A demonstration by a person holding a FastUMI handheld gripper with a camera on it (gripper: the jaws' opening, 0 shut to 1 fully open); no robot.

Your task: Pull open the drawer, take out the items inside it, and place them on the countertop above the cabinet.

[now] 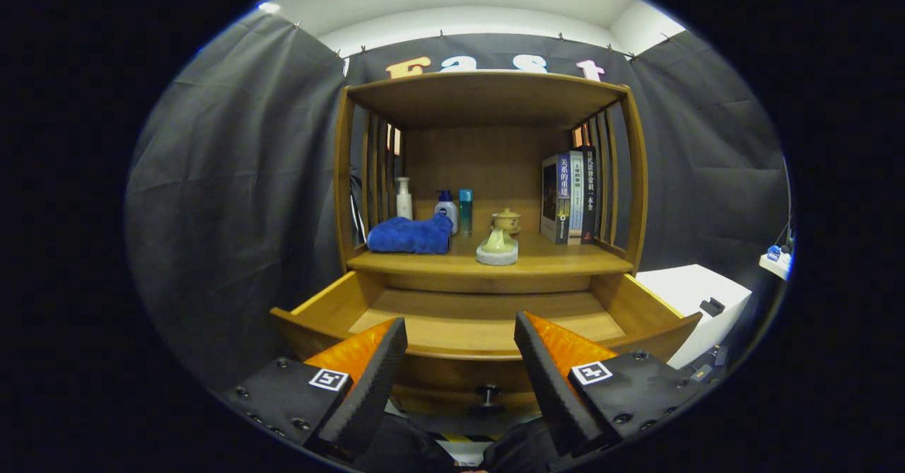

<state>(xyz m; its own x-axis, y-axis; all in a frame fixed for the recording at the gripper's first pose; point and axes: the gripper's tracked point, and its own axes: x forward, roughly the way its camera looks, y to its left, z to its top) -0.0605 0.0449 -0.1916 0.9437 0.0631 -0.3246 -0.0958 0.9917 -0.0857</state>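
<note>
Below the countertop (pixel 488 261), the drawer (pixel 481 328) stands pulled open, its floor bare. Your gripper (pixel 459 349) hangs over its front edge, fingers spread, pinching nothing. Blue towel (pixel 410 236) lies at the countertop's left edge.

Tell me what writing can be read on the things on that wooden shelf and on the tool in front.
Books: printed characters on the spines, too small to read surely.
White bottle, blue-capped bottle, teal bottle: any label print is too small to read.
Gripper, fingers open before the pulled-out drawer: square coded markers, no words.
</note>
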